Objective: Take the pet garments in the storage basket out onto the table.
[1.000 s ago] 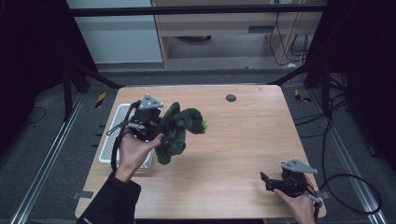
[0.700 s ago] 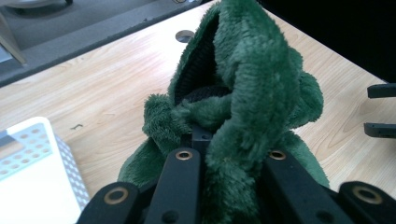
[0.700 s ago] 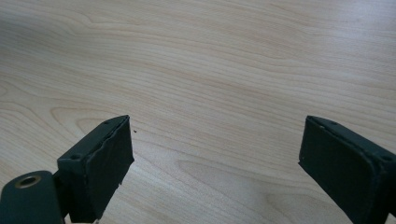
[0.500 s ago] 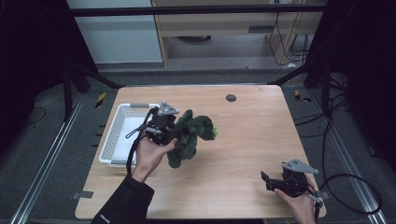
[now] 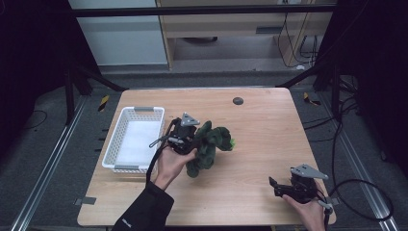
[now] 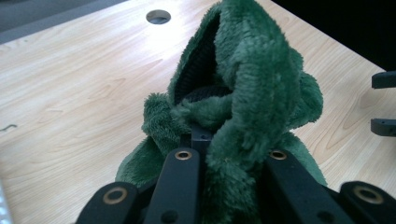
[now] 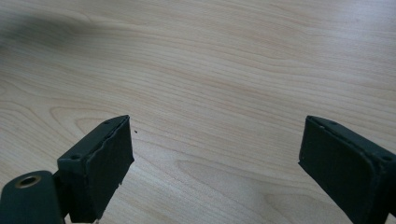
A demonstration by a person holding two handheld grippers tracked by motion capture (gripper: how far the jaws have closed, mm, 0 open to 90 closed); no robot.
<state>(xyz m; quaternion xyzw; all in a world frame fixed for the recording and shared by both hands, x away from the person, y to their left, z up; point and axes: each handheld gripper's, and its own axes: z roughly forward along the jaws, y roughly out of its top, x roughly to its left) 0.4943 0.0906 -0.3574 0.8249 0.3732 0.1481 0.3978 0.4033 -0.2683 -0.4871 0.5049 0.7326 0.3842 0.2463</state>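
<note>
A green plush toy (image 5: 214, 143) hangs from my left gripper (image 5: 195, 144) just right of the white basket (image 5: 144, 109), low over the wooden table (image 5: 269, 130). In the left gripper view my left gripper (image 6: 229, 158) is shut on the plush toy (image 6: 252, 84), and folds of green fur bulge up between and around the black jaws. My right gripper (image 5: 273, 187) rests near the table's front right corner. Its jaws stand wide apart in the right gripper view, where my right gripper (image 7: 215, 154) has only bare wood between the pads.
The basket at the table's left side shows a white bottom with nothing in it. A round dark hole (image 5: 237, 100) sits near the far edge of the table. Black cables trail off both grippers. Floor rails and cables run alongside the table.
My left hand has carried the plush toy to the right, away from over the basket, and lower toward the table's middle. The right gripper has stayed put.
</note>
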